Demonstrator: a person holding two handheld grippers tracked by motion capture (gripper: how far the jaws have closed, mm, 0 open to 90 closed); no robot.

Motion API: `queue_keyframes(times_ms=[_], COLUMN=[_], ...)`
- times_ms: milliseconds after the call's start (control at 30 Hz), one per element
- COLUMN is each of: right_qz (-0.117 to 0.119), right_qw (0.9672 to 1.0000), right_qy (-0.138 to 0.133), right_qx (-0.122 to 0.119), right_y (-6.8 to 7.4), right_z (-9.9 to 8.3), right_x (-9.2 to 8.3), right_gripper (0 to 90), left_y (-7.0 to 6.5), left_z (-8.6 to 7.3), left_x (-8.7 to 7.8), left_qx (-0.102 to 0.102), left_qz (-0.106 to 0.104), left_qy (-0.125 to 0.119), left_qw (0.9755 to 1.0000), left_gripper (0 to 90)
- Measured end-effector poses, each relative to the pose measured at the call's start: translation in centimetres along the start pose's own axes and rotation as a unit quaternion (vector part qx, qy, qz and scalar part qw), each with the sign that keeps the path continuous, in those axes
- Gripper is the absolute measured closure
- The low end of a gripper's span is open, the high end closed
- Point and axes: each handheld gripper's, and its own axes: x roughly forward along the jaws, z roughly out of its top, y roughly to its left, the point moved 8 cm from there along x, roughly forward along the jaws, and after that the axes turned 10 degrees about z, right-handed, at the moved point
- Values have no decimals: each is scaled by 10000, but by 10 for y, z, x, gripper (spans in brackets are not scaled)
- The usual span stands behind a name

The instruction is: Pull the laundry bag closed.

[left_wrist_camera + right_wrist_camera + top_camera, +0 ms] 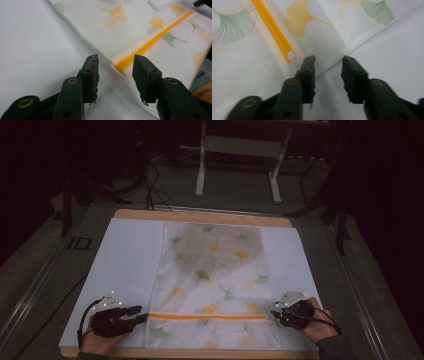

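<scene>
Cloth (215, 285), leaf print, orange stripe: flat on counter (125, 250) | left hand-held gripper (144, 315): jaws apart, empty, at left edge | right hand-held gripper (274, 314): jaws apart, empty, at right edge

Wide strips of the white sheet-covered tabletop (125, 265) are lying bare on either side of the flat, translucent leaf-printed cloth bag with an orange stripe (215, 285), giving a gripper open passage there. Nothing is standing up from the surface. Beyond the far edge, a white metal desk frame (240, 155) and dark cables (155, 190) are crowding the floor.
</scene>
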Motion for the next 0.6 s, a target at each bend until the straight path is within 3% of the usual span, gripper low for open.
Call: queue_keyframes(times_ms=[67, 167, 200, 233, 267, 333, 367, 400, 500, 567, 600], right_qz=[175, 206, 206, 202, 185, 147, 147, -10, -155, -445, -445], right_qw=[9995, 9974, 9974, 9965, 9938, 9911, 9911, 9832, 9749, 9683, 9683], right_qy=[-185, -391, -391, -449, -573, -671, -671, -956, -1236, -1478, -1478], right_qx=[184, 568, 568, 678, 937, 1137, 1137, 1553, 1847, 1965, 1965], right_y=[-2, -8, -8, -10, -14, -17, -17, -24, -29, -34, -34], right_z=[1, 0, 0, -1, -2, -4, -4, -8, -9, -10, -10], right_x=[5, 12, 12, 14, 17, 19, 19, 21, 22, 21, 21], right_gripper=[573, 548, 548, 537, 519, 513, 513, 501, 479, 479, 479], left_y=[6, 14, 14, 19, 22, 27, 27, 36, 46, 53, 53], left_z=[1, 3, 3, 4, 4, 4, 4, 3, 0, 0, 0], left_x=[0, 1, 1, 3, 3, 4, 4, 7, 10, 13, 13], left_qx=[-82, -173, -173, -255, -277, -316, -316, -349, -403, -459, -459], left_qz=[140, 365, 365, 567, 642, 837, 837, 1299, 1666, 1852, 1852], left_qy=[-75, -194, -194, -240, -262, -299, -299, -251, -113, -64, -64], left_qw=[9998, 9990, 9990, 9978, 9972, 9955, 9955, 9906, 9851, 9816, 9816], left_gripper=[556, 557, 556, 556, 556, 556, 556, 547, 526, 512, 497])
